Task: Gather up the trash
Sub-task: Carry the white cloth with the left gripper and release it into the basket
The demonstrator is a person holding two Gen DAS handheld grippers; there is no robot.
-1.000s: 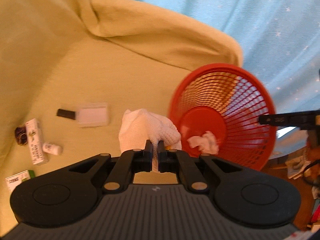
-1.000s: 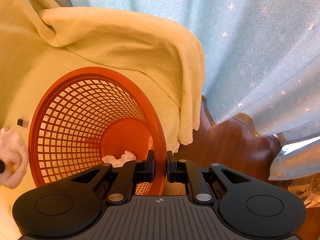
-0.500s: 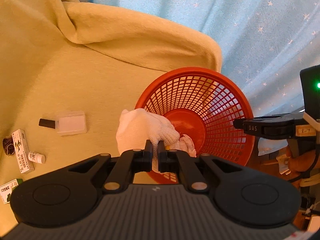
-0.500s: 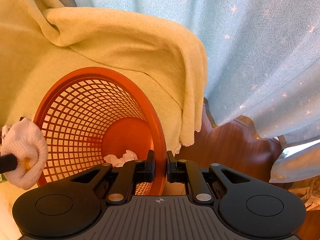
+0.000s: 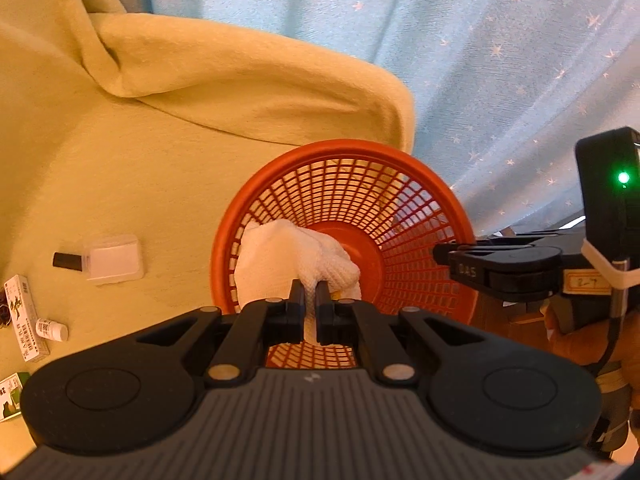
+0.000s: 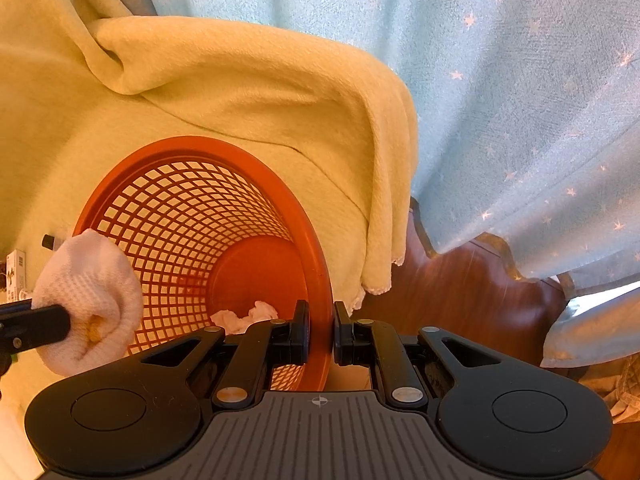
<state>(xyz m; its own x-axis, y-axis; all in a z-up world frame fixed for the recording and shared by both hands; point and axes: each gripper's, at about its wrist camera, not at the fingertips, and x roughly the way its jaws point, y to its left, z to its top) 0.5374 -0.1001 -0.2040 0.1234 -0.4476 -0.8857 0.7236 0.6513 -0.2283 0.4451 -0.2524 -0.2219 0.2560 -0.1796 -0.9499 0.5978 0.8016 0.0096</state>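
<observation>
Left gripper [image 5: 309,300] is clamped on a white paper towel [image 5: 288,256] at the mouth of the red basket [image 6: 192,184], right gripper [image 6: 321,320] pinches the basket rim, a crumpled tissue [image 6: 244,316] inside is half hidden, and small boxes [image 5: 22,320] are cut off at the blanket [image 5: 120,160] edge.

Your white waffle-textured towel [image 5: 292,256], wadded with a yellowish stain in its fold, is pinched at the mouth of the red mesh basket [image 5: 404,216]. You have the basket tipped on its side against the yellow blanket [image 5: 120,168], a crumpled tissue [image 6: 244,317] lying inside near its solid bottom.
</observation>
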